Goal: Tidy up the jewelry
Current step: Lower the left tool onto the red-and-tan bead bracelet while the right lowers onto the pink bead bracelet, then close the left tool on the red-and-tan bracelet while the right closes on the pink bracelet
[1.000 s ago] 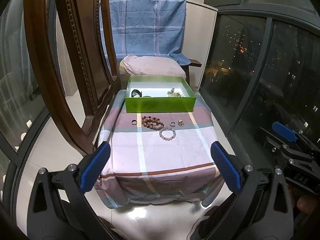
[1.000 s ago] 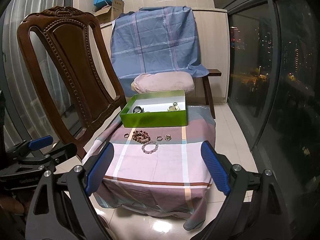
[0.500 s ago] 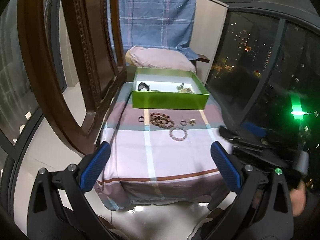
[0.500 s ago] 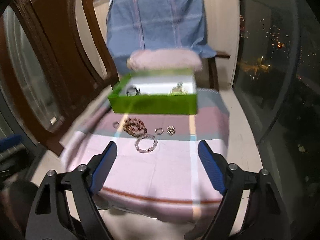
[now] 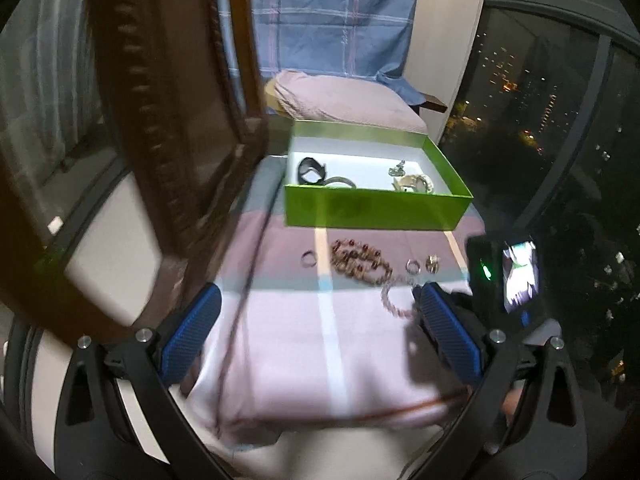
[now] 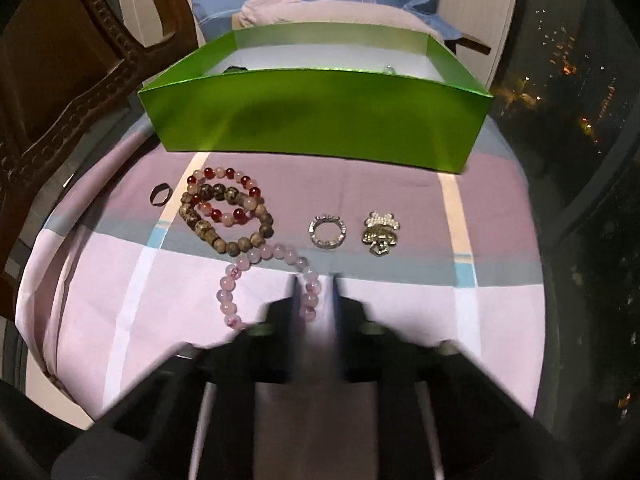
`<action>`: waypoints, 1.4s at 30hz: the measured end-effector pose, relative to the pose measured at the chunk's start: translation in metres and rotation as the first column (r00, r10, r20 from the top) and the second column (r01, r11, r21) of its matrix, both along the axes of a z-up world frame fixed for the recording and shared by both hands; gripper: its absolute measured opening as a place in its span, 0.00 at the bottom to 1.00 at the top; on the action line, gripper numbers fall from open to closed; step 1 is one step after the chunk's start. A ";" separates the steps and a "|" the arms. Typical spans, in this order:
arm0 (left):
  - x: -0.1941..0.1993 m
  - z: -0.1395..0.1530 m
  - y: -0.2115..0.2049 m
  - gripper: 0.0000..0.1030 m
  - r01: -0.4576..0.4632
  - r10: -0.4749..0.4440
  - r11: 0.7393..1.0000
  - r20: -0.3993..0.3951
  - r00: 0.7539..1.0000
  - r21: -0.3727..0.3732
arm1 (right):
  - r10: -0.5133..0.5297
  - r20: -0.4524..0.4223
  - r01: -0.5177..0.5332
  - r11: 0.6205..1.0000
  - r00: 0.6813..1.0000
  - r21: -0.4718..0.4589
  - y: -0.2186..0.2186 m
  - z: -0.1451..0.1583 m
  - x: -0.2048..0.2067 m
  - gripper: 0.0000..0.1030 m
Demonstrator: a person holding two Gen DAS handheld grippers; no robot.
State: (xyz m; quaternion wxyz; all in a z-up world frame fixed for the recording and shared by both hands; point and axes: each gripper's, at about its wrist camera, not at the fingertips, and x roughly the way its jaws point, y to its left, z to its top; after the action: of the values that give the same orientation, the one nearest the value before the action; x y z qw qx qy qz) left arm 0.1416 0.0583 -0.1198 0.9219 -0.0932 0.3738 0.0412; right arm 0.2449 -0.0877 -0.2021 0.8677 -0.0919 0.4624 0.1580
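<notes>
night city lights glitter behind the dark window glass (image 5: 560,128), and in front of it a low surface under a pink, mauve and blue striped cloth (image 6: 400,300) carries the jewelry. no brand, label or readable writing turns up in either view; a small lit screen on the right gripper, seen from the left wrist, is too blurred to read.

big change from a second ago: back then both grippers hung well short of the cloth's near edge, jaws wide. now the right gripper (image 6: 314,292) has dropped right down onto the cloth near its middle, and its jaws have just been closing; they stand almost together with the right side of the pale pink bead bracelet (image 6: 244,268) between them. the view is motion-blurred, but the pads look pressed on the beads.

the left gripper (image 5: 316,320) has come nearer too and hovers over the near edge of the cloth, blue pads spread wide, nothing between them.

just beyond the pink bracelet lie the brown and red bead bracelets (image 6: 224,210) in a heap, touching it. a dark ring (image 6: 160,195) sits toward the left edge, a sparkly ring (image 6: 327,231) and a gold charm (image 6: 380,233) toward the right. the green box (image 6: 320,116) stands at the far edge, a few pieces inside.
</notes>
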 end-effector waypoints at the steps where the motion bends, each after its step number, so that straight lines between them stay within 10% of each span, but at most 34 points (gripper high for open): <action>1: 0.013 -0.005 0.000 0.95 0.003 -0.003 1.000 -0.011 1.000 0.002 | -0.004 -0.007 0.004 1.000 1.000 0.021 -0.003 0.000 0.001 0.08; 12: 0.147 -0.093 -0.005 0.51 0.038 -0.039 0.999 -0.243 0.969 -0.009 | 0.005 0.022 -0.008 0.985 1.000 0.171 -0.034 0.031 0.000 0.08; 28: 0.167 -0.116 -0.010 0.07 0.097 -0.088 0.995 -0.295 0.951 0.015 | 0.025 0.008 -0.026 0.978 1.000 0.206 -0.038 0.036 -0.003 0.08; 42: 0.037 0.052 0.019 0.07 0.129 -0.127 0.989 0.028 0.991 -0.071 | 0.042 0.119 -0.075 0.954 0.992 0.290 -0.060 0.097 -0.039 0.08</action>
State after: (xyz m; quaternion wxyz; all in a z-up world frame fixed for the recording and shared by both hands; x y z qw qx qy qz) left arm 0.1786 0.0778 -0.0678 0.9230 -0.1028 0.3693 -0.0327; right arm 0.2061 -0.1478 -0.1049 0.8910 0.0156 0.3818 0.2452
